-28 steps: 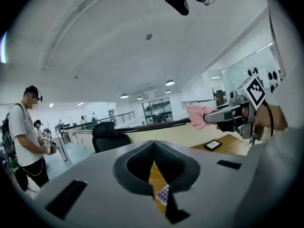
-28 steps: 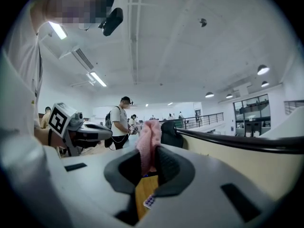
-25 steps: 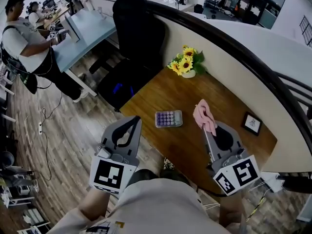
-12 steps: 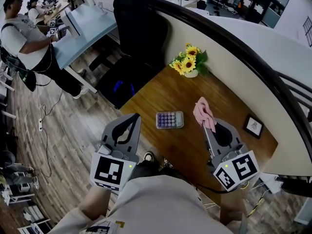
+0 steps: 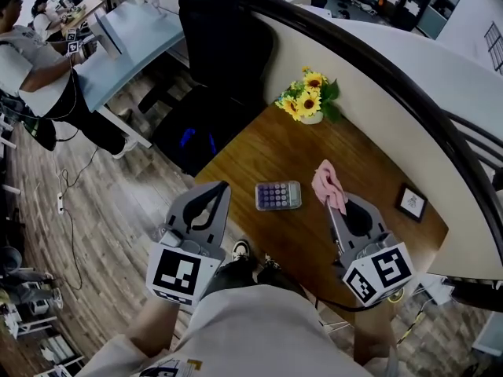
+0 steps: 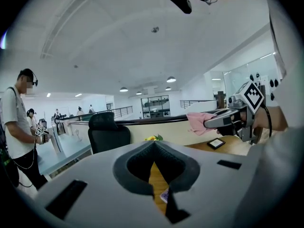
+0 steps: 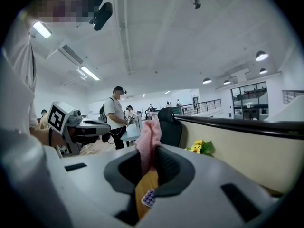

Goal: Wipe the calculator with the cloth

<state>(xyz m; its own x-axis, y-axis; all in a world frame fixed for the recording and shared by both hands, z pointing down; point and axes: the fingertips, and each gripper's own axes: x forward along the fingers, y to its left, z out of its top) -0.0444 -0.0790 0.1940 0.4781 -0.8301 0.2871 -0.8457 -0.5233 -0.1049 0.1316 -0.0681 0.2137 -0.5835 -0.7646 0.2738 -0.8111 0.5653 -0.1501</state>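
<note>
Right gripper nearer calculator, clamping pink cloth, left gripper closed empty, keys unreadable

Bright, even light falls from ceiling lamps; fisheye bending curves edges, corners go black, near foreground blurs.

place: open-plan office | cues: desks, office chair, glass partitions, ceiling lights
</note>
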